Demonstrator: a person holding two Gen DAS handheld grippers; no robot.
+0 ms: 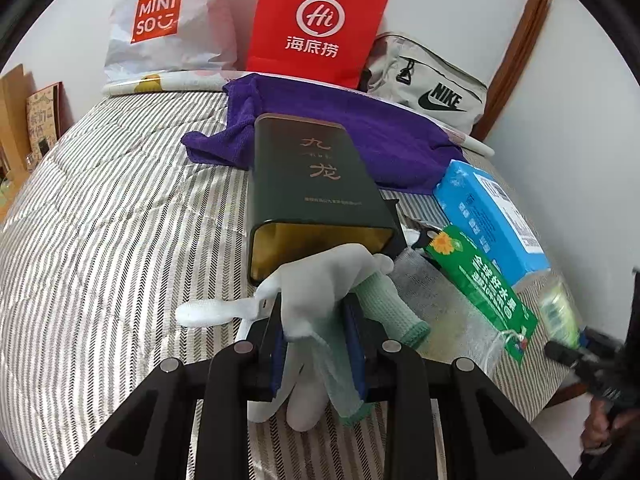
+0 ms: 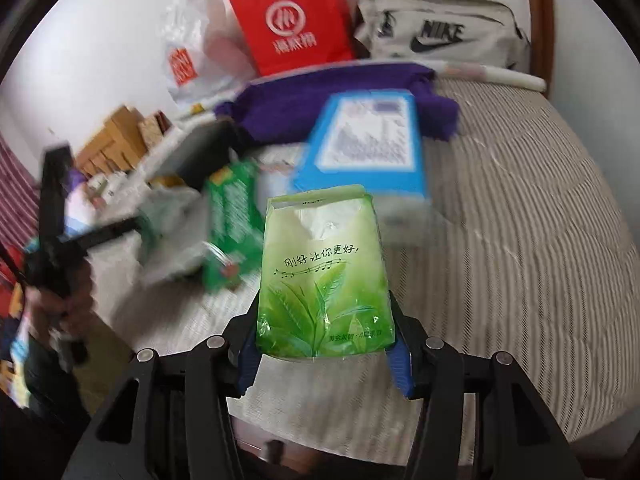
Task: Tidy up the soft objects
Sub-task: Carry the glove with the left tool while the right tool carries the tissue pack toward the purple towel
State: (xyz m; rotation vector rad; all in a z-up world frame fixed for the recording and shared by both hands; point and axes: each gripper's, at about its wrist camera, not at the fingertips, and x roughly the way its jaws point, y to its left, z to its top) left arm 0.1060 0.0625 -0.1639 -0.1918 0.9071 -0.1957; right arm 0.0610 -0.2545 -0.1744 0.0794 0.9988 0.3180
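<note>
Gloves (image 1: 320, 304), limp and light, hang pinched in the left gripper (image 1: 318, 344) before the dark tin (image 1: 316, 184); the right gripper (image 2: 324, 344) clasps a squashy tissue pack (image 2: 324, 272) by its lower sides above the bed (image 2: 520, 240).

Left bed open, right side crowded.
Striped bedcover (image 1: 120, 208) lies bare across the left, free passage there. Dark tin (image 1: 316, 184) blocks the middle, purple towel (image 1: 360, 128) behind it. Blue box (image 1: 492, 216), green packet (image 1: 480, 288) and mesh bag (image 1: 440, 304) crowd the right. Red bag (image 1: 320, 24), white bag (image 1: 172, 20) and grey pouch (image 1: 432, 80) line the wall.
</note>
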